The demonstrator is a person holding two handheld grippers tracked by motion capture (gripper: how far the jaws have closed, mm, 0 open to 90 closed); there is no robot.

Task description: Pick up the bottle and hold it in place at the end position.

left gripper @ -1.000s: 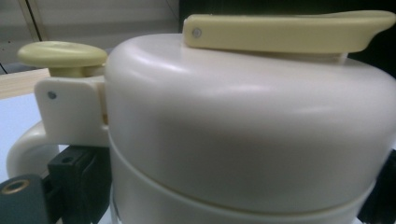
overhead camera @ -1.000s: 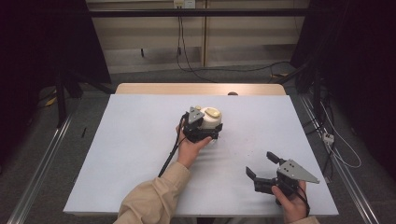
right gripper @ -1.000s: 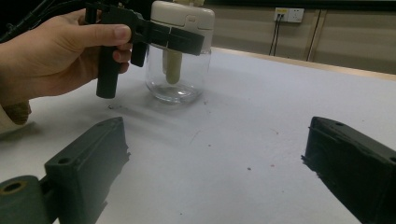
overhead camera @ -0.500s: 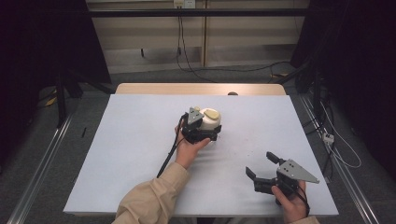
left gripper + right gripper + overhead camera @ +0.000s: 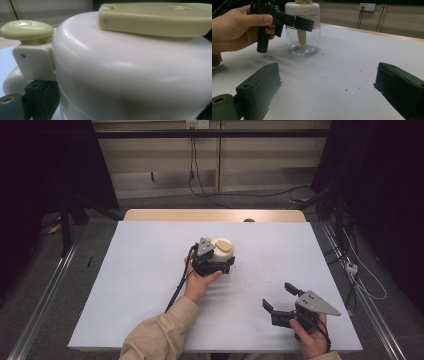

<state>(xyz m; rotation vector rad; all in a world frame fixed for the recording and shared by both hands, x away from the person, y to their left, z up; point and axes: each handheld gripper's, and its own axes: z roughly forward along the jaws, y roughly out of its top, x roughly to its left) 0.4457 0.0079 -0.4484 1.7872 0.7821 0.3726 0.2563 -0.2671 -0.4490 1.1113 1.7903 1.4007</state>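
A clear glass jar with a cream lid and a pale yellow flap stands near the middle of the white table. My left gripper is shut on the jar just below its lid, one jaw on each side. In the left gripper view the cream lid sits very close, with a yellow knob at its left and one black finger beside it. The right gripper view has the jar upright and seemingly empty. My right gripper is open near the front right, holding nothing.
A wooden strip runs along the table's far edge, with a small dark object on it. Cables lie on the floor to the right. Small dark specks dot the table in front of the right gripper.
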